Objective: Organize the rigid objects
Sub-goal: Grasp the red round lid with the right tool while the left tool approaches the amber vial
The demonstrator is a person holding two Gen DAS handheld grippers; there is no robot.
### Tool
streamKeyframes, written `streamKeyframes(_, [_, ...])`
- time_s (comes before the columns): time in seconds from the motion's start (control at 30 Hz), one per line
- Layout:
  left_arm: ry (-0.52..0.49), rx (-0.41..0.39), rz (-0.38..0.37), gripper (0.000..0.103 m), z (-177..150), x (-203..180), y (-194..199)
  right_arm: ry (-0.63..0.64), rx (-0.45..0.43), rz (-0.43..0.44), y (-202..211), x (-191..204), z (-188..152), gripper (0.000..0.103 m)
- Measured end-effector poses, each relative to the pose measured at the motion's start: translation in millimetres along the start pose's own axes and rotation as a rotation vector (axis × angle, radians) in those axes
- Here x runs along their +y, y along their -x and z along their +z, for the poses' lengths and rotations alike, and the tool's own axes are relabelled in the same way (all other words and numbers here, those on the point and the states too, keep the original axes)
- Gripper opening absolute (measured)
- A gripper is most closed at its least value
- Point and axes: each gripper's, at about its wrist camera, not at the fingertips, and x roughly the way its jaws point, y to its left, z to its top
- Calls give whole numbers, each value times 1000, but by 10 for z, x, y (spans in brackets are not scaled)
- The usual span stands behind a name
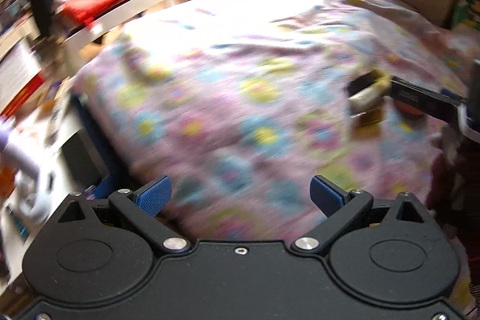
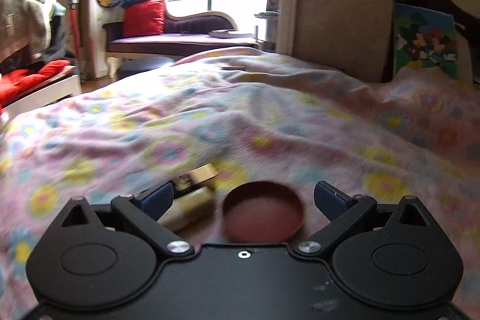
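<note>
A round maroon lid point(image 2: 262, 212) lies flat on the flowered blanket point(image 2: 240, 125), between the fingers of my right gripper point(image 2: 243, 198), which is open and holds nothing. A gold-and-cream cylindrical container point(image 2: 190, 204) lies on its side just left of the lid, by the left fingertip point(image 2: 157, 198). My left gripper point(image 1: 241, 194) is open and empty over the blanket point(image 1: 240, 95). In the blurred left wrist view the small containers point(image 1: 367, 99) lie at the right, with the right gripper point(image 1: 426, 99) beside them.
A white bench with red cushions point(image 1: 99, 2) stands left of the bed. A purple chaise with a red cushion point(image 2: 180, 35) is by the window. A tan headboard point(image 2: 345, 5) and a colourful picture panel point(image 2: 426, 41) stand at the far right.
</note>
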Motion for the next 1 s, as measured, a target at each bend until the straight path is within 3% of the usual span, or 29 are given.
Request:
streamKeyframes(0.33, [28,16,-113,96,265,-696,-562,-130,134,-78,-560,-477,96,101])
streamKeyframes(0.43, [67,13,-118,96,263,-742,-666,-140,118,-30,-550,-563,-45,101])
streamKeyframes(0.57, [116,-27,-77,96,250,-727,-757,-104,9,115,-299,-560,-165,103])
streamKeyframes(0.67, [157,-59,-66,96,256,-700,-809,-16,69,78,-411,-388,-182,103])
streamKeyframes(0.8, [184,-99,-72,96,272,-704,-854,3,111,111,-508,-361,-179,102])
streamKeyframes(0.87, [150,-118,-65,96,286,-769,-879,-10,97,122,-465,-350,-208,88])
streamKeyframes(0.9, [131,-127,-62,96,292,-811,-895,-17,89,130,-449,-360,-215,75])
streamKeyframes(1.0, [105,-142,-75,96,302,-911,-937,-69,69,136,-442,-453,-213,72])
